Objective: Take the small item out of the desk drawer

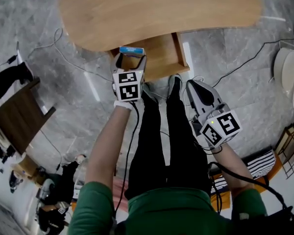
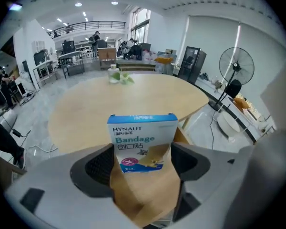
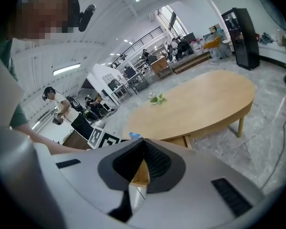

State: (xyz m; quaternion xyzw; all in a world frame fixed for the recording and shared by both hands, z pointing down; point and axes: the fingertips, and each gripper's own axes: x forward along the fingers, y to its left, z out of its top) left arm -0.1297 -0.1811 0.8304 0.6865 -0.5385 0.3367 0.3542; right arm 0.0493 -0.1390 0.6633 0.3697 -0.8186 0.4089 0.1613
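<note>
Smooth matt wood desk (image 1: 161,9) and drawer (image 1: 161,58) — printed cardboard bandage box (image 2: 142,142).

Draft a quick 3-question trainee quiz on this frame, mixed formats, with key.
1. True or false: the right tool is shut with nothing between its jaws.
2. What does the left tool grip? A) a pen B) a bandage box C) a key
3. Fill in: in the head view, the bandage box is held over the open ____ of the desk.
Key: 1 true; 2 B; 3 drawer.
</note>
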